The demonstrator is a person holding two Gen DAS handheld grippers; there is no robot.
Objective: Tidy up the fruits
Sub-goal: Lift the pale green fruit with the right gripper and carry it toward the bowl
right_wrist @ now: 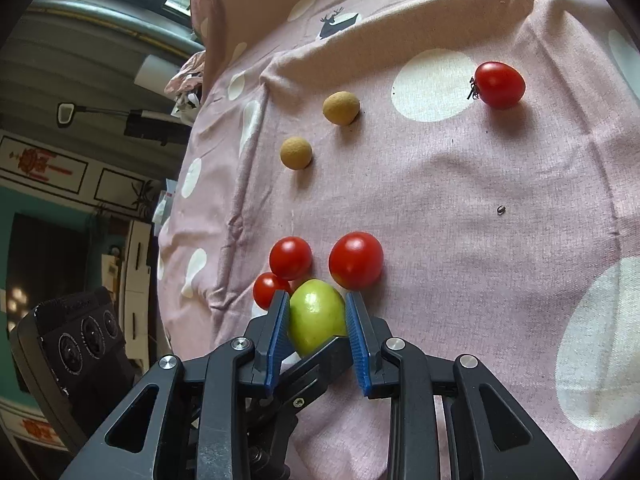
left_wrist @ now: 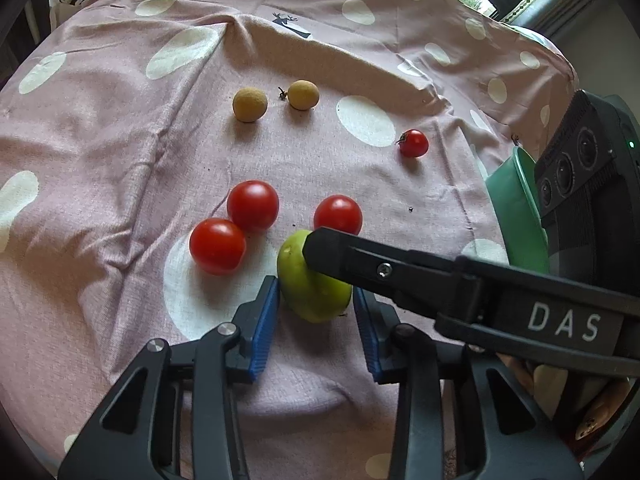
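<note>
Pink cloth (left_wrist: pixel 120 152) with pale dots, rumpled, covering the surface; what lies beneath cannot be told.

Green fruit (right_wrist: pixel 316 316) sits low in the middle of the cloth. Right gripper (right_wrist: pixel 318 320) has its blue fingers (right_wrist: pixel 357 336) clamped on either side of it. In the left wrist view the right gripper's black finger (left_wrist: pixel 332 252) lies across the fruit's top.

Left gripper (left_wrist: pixel 316 308): blue fingers (left_wrist: pixel 264 320) flank the same green fruit (left_wrist: pixel 308 292). Left pad is at the fruit's skin; right pad is partly hidden behind the other gripper, so contact there cannot be told.

Three red tomatoes just beyond the fruit: two touching each other (left_wrist: pixel 253 205) (left_wrist: pixel 217 245), one (left_wrist: pixel 338 214) just behind the fruit. A fourth tomato (left_wrist: pixel 413 143), with stem, lies well apart toward the right edge.

Two tan round fruits (left_wrist: pixel 249 104) (left_wrist: pixel 303 95) lie side by side farther back.

Green bowl rim (left_wrist: pixel 516 208) at the cloth's right edge.
</note>
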